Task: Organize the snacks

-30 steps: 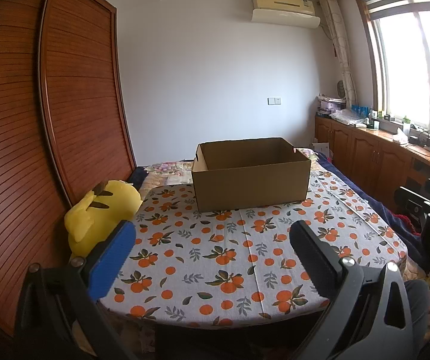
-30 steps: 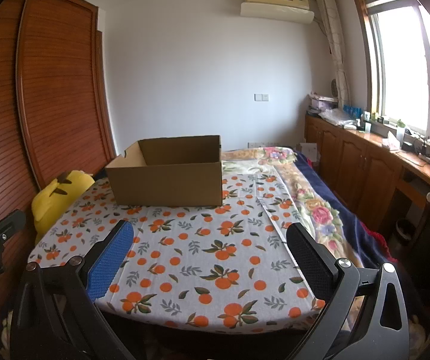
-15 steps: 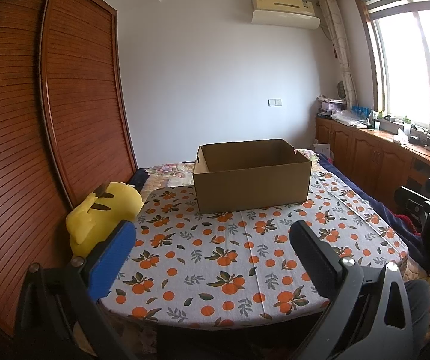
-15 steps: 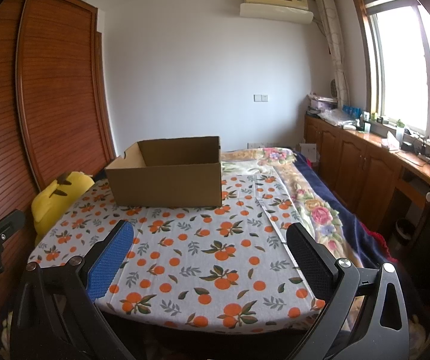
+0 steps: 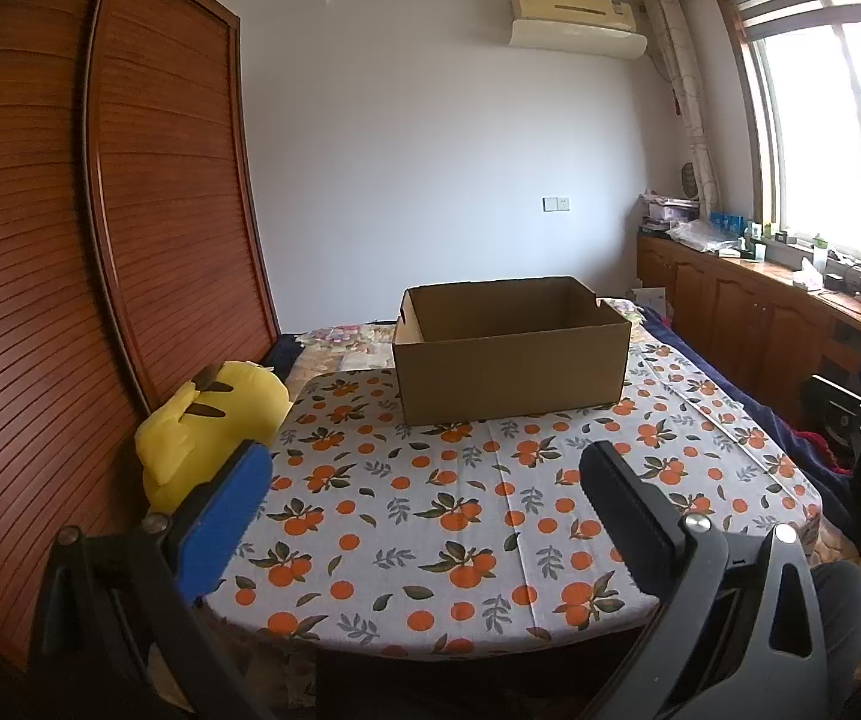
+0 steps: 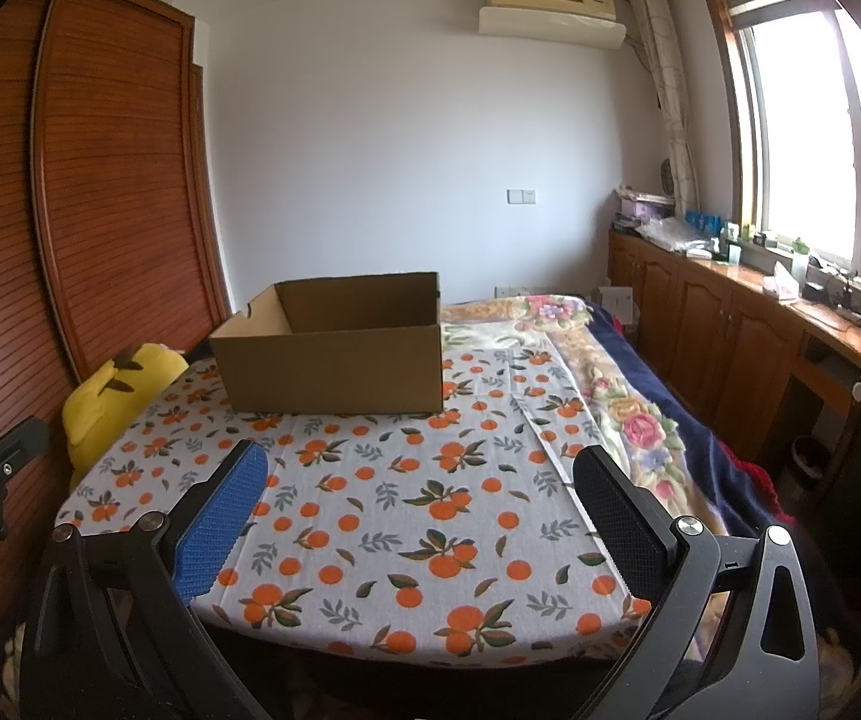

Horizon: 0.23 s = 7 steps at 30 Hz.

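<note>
An open brown cardboard box (image 5: 511,348) stands at the far end of a table covered with an orange-print cloth (image 5: 478,516); it also shows in the right wrist view (image 6: 334,348). No snacks are in view. My left gripper (image 5: 424,474) is open and empty, held before the table's near edge. My right gripper (image 6: 418,474) is open and empty, also before the near edge. The box's inside is mostly hidden.
A yellow plush toy (image 5: 208,426) sits at the table's left edge beside a wooden wardrobe (image 5: 70,240). A bed with a floral blanket (image 6: 622,408) lies right of the table. Wooden cabinets (image 6: 730,330) run under the window.
Both views have drifted very slightly; the box and table stay where they were. Both grippers remain open.
</note>
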{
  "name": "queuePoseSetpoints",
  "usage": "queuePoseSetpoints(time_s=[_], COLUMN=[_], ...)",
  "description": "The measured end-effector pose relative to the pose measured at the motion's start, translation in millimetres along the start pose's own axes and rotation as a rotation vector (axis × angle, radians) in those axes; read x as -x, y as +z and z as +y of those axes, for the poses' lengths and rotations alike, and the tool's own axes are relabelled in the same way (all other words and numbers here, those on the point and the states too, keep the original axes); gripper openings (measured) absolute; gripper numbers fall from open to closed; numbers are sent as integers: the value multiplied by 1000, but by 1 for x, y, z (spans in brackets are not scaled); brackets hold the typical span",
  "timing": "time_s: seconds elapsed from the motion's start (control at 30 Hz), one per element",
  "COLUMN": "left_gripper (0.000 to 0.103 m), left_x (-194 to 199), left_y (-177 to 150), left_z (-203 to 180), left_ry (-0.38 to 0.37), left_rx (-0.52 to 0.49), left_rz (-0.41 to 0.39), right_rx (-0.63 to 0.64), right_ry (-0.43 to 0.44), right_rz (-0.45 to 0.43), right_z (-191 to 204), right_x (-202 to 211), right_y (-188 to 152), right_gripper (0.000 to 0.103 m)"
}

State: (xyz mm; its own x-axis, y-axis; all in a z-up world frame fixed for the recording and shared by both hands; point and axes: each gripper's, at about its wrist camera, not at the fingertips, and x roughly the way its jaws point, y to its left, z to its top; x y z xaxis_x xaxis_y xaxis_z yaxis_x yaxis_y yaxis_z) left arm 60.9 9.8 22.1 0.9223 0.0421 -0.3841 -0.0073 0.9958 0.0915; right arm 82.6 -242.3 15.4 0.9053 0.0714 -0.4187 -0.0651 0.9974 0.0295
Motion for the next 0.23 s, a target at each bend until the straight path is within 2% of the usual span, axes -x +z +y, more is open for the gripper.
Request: queuePoseSetpoints(time_s=[0.23], left_gripper=[103], left_x=[0], left_y=[0], left_z=[0], left_ry=[0], left_rx=[-1], left_rz=[1], right_rx=[1], right_ry=[0], right_rz=[-1], right_z=[0], right_x=[0], right_y=[-1], right_gripper=[103])
